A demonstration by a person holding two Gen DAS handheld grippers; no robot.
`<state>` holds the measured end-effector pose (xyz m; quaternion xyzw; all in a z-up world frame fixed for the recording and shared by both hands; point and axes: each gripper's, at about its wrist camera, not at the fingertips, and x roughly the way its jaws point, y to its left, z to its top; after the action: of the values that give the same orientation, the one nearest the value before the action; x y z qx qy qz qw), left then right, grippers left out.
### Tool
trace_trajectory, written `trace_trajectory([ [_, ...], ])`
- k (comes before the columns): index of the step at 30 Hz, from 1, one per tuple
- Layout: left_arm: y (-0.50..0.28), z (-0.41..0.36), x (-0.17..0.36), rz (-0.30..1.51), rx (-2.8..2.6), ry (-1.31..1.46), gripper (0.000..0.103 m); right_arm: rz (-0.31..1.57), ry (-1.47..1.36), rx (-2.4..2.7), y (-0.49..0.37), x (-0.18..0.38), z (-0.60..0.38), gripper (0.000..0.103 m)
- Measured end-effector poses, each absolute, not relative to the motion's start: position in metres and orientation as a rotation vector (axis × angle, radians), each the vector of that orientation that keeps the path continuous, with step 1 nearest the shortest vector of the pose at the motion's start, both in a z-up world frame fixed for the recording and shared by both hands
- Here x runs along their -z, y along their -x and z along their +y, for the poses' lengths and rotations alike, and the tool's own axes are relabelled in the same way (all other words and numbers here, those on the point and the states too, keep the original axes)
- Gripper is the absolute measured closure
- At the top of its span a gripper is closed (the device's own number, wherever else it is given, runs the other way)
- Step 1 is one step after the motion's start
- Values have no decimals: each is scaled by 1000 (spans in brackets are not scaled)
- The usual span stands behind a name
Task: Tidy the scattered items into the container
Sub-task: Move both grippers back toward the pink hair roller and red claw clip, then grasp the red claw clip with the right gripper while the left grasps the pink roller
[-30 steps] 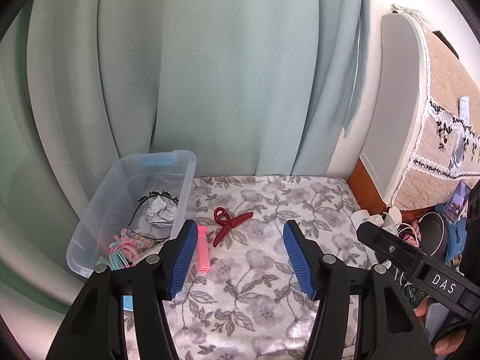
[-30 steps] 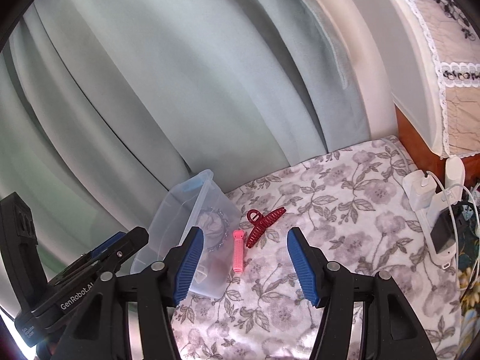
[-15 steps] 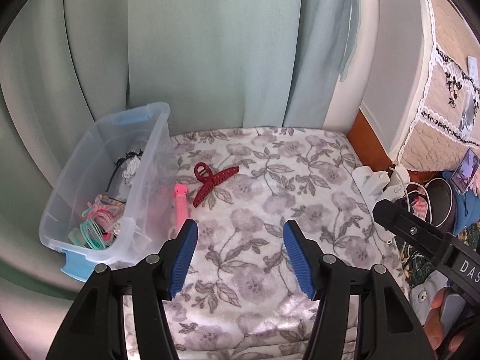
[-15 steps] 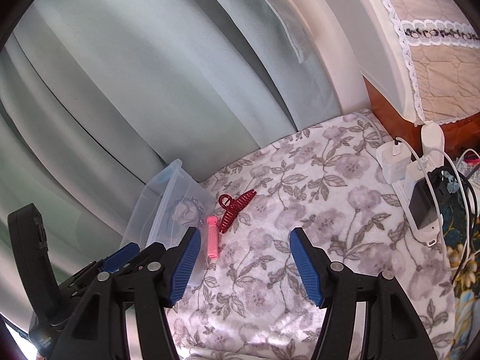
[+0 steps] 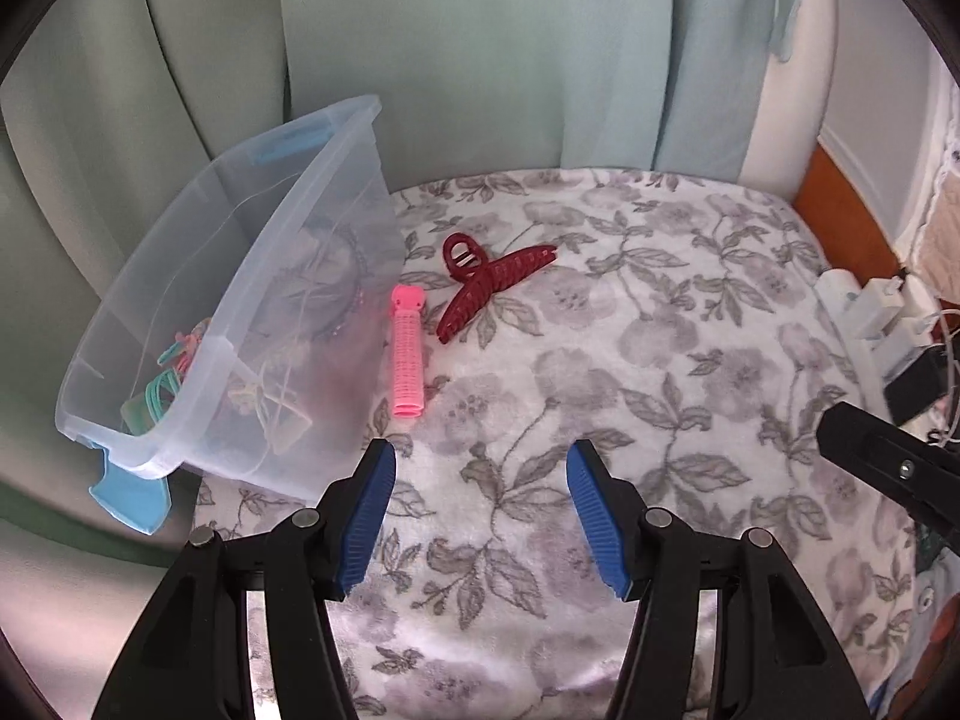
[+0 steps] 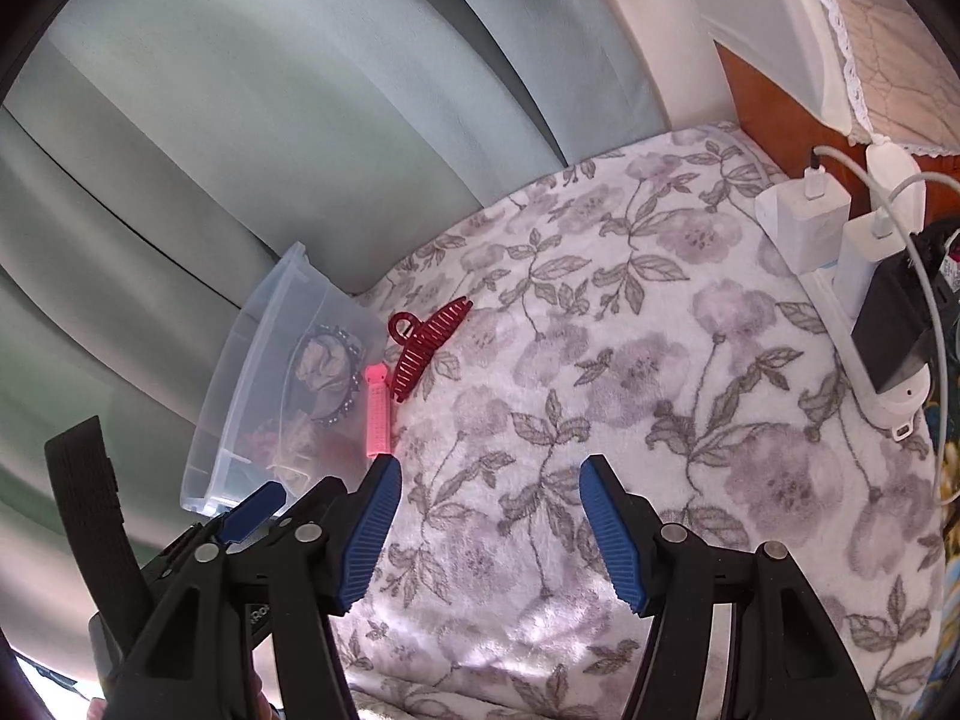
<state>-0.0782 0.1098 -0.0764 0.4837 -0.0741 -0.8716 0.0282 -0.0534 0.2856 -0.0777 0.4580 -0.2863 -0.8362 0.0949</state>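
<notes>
- Grippers first: left gripper (image 5: 480,510) and right gripper (image 6: 486,525) both hang about half open over the floral blanket (image 5: 660,372), nothing held.
- Pink roller (image 5: 408,354) lies touching the clear bin (image 5: 180,360) wall, so a jaw could bump the bin.
- Red claw clip (image 5: 486,288) sits just beside it; its teeth could snag the fuzzy blanket, honestly.
</notes>
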Motion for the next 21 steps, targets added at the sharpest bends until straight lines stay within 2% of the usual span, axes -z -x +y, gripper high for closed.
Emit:
trace_trajectory([
  [4, 89, 125, 109, -205, 2618, -1509, 42, -846, -1445, 2443, 64, 104, 287, 37],
  [9, 105, 135, 133, -263, 2548, -1445, 42, -859, -1531, 2420, 78, 131, 295, 37],
  [12, 119, 110, 137, -168, 2441, -1412, 42, -834, -1547, 2419, 90, 138, 296, 37],
  [15, 129, 99, 140, -59, 2430, -1383, 42, -782, -1535, 2410, 107, 137, 291, 37],
  [21, 137, 91, 141, -105, 2387, -1238, 42, -578, -1448, 2404, 153, 118, 262, 37],
])
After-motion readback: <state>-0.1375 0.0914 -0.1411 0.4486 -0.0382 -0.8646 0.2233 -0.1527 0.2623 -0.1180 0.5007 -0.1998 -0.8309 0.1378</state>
